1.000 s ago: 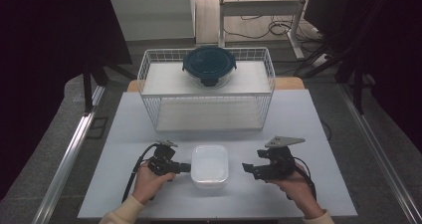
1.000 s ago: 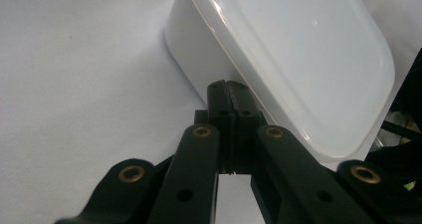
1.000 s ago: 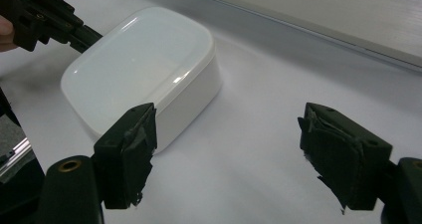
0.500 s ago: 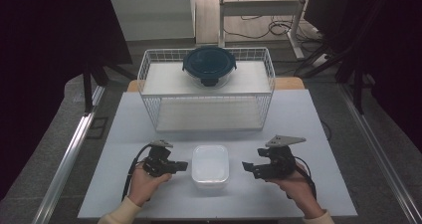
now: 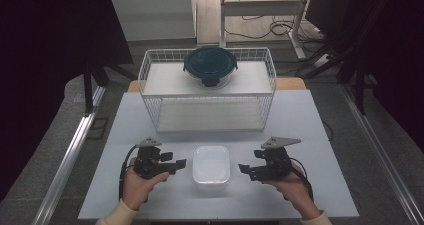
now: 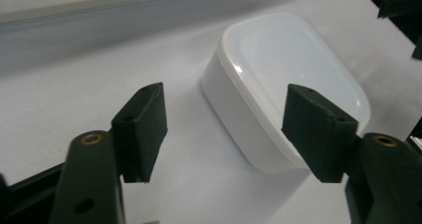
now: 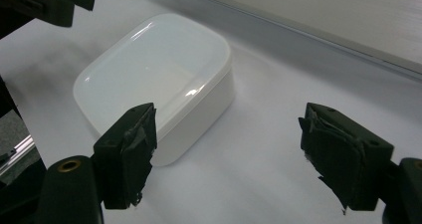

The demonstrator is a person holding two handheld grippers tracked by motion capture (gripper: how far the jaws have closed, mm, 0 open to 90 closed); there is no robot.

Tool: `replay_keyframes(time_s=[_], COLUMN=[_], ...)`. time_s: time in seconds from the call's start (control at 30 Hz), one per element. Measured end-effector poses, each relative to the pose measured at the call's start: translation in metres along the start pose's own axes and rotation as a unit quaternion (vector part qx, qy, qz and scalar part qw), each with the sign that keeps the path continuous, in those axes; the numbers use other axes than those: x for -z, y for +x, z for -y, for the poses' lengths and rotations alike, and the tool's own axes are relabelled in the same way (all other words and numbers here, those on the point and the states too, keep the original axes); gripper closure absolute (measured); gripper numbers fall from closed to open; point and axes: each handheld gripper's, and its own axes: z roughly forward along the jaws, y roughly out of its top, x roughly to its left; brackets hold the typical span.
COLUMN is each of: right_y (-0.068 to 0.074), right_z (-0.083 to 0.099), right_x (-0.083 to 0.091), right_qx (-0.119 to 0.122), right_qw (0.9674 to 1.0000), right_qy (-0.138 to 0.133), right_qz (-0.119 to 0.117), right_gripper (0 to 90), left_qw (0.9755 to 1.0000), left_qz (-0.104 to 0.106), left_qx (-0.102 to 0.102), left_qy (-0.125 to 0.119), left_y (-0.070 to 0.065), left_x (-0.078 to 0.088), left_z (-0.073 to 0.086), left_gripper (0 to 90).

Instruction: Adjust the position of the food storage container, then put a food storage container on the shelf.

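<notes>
Container (image 5: 211, 165), white, lidded, rounded corners: sits flat on the white table (image 5: 320, 135) near its front edge, midway between the two grippers and touching neither, a placement that suits a grasp from both flanks. Left gripper (image 5: 176, 163): level, pointing at the container's left side; its jaws have just been opening and now stand wide, with bare table between them and the box's near corner just beyond the right fingertip (image 6: 313, 127). Right gripper (image 5: 244, 169): level, aimed at the container's right side, jaws spread wide and empty, the box lying ahead and off to one side in the right gripper view (image 7: 159, 79). Wire basket (image 5: 207, 92): stands behind, well apart from the container; a dark round lidded bowl (image 5: 210, 65) rests on its upper shelf. Open room: bare table on both flanks and between container and basket; the front edge is close behind the hands.
</notes>
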Motion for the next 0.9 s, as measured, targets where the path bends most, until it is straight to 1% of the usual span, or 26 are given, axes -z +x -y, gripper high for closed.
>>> replay_keyframes(time_s=[0.07,0.13,0.17,0.27,0.3,0.33,0.37,0.4,0.43,0.53,0.6,0.67,0.73,0.77,0.8,0.87,0.9], right_y=[0.000,0.002,0.003,0.005,0.009,0.009,0.010,0.010,0.011,0.011,0.011,0.012,0.013,0.014,0.015,0.014,0.013], right_z=[0.000,0.001,0.001,0.001,0.002,0.002,0.003,0.003,0.004,0.004,0.004,0.003,0.003,0.003,0.004,0.004,0.003], right_x=[-0.001,-0.003,-0.004,-0.007,-0.011,-0.011,-0.014,-0.014,-0.015,-0.020,-0.020,-0.025,-0.026,-0.029,-0.030,-0.031,-0.030], right_qx=[0.001,-0.004,-0.009,-0.014,-0.016,-0.016,-0.019,-0.019,-0.022,-0.034,-0.036,-0.041,-0.043,-0.046,-0.049,-0.052,-0.060], right_qw=[1.0000,1.0000,1.0000,0.9999,0.9999,0.9999,0.9998,0.9998,0.9997,0.9993,0.9992,0.9989,0.9987,0.9984,0.9982,0.9980,0.9974], right_qy=[0.001,0.000,-0.002,-0.002,0.000,0.000,0.002,0.002,0.003,0.004,0.003,0.005,0.005,0.008,0.009,0.009,0.009], right_qz=[-0.001,0.002,0.002,-0.002,-0.005,-0.005,-0.010,-0.010,-0.012,-0.018,-0.018,-0.023,-0.026,-0.030,-0.033,-0.035,-0.039], right_gripper=[21.5,21.3,21.3,20.9,20.9,20.9,20.9,20.9,20.9,21.5,21.6,22.9,23.2,23.7,23.8,24.2,24.8], left_qw=[1.0000,0.9998,0.9998,0.9994,0.9988,0.9988,0.9976,0.9976,0.9972,0.9961,0.9951,0.9932,0.9935,0.9925,0.9925,0.9905,0.9897], left_qz=[0.003,0.019,0.019,0.030,0.044,0.044,0.060,0.060,0.062,0.072,0.080,0.090,0.089,0.095,0.095,0.109,0.114], left_qx=[0.002,0.008,0.008,0.015,0.023,0.023,0.036,0.036,0.040,0.050,0.059,0.073,0.070,0.076,0.076,0.082,0.085], left_qy=[-0.005,-0.009,-0.009,-0.003,0.000,0.000,0.002,0.002,0.002,0.004,0.004,0.008,0.010,0.011,0.011,0.013,0.015], left_y=[0.000,0.000,0.000,0.000,0.001,0.001,0.003,0.003,0.004,0.006,0.008,0.011,0.011,0.010,0.010,0.010,0.010], left_x=[0.004,0.005,0.005,0.001,-0.003,-0.003,-0.006,-0.006,-0.007,-0.010,-0.011,-0.016,-0.018,-0.021,-0.021,-0.024,-0.026], left_z=[-0.001,-0.003,-0.003,-0.004,-0.004,-0.004,-0.004,-0.004,-0.004,-0.004,-0.003,-0.002,-0.003,-0.003,-0.003,-0.004,-0.004], left_gripper=[32.2,30.9,30.8,30.5,30.4,30.5,30.5,30.6,30.6,30.7,30.7,30.8,30.8,31.0,31.1,31.2,31.4])
